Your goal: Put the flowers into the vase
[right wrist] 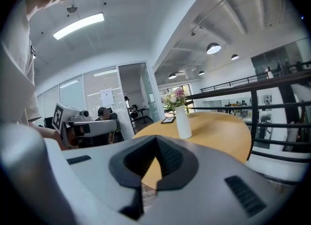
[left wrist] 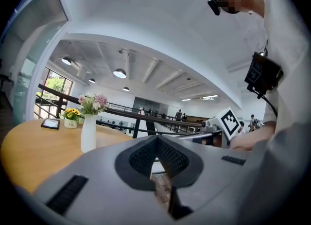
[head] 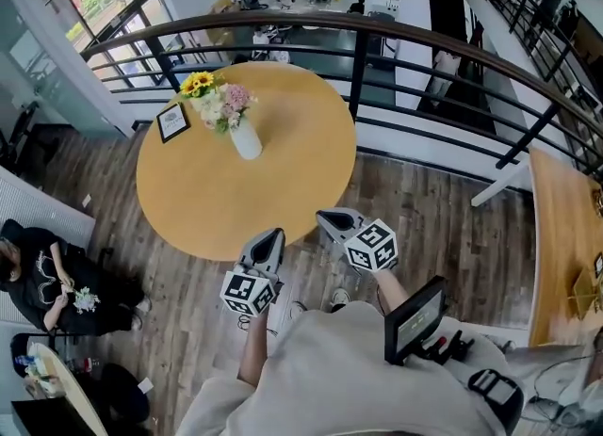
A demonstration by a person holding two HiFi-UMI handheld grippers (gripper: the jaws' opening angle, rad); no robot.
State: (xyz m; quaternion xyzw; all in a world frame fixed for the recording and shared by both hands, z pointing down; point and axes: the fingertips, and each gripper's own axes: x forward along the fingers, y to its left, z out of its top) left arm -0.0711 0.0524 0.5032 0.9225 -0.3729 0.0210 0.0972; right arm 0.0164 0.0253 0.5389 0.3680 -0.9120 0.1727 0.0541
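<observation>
A white vase (head: 246, 140) stands on the far left part of the round wooden table (head: 283, 170), with pink and white flowers (head: 227, 102) standing in it. It shows in the left gripper view as vase (left wrist: 88, 134) with flowers (left wrist: 93, 103), and in the right gripper view as vase (right wrist: 183, 124) with flowers (right wrist: 176, 97). My left gripper (head: 272, 235) and right gripper (head: 326, 218) hang side by side just off the table's near edge, far from the vase. Both the left gripper (left wrist: 156, 139) and right gripper (right wrist: 156, 139) are shut with nothing between the jaws.
A small pot of sunflowers (head: 198, 84) and a framed card (head: 172, 121) stand behind the vase. A dark railing (head: 358, 57) curves round the table's far side. A person (head: 42, 279) sits at the lower left. Another wooden table (head: 561, 236) lies at the right.
</observation>
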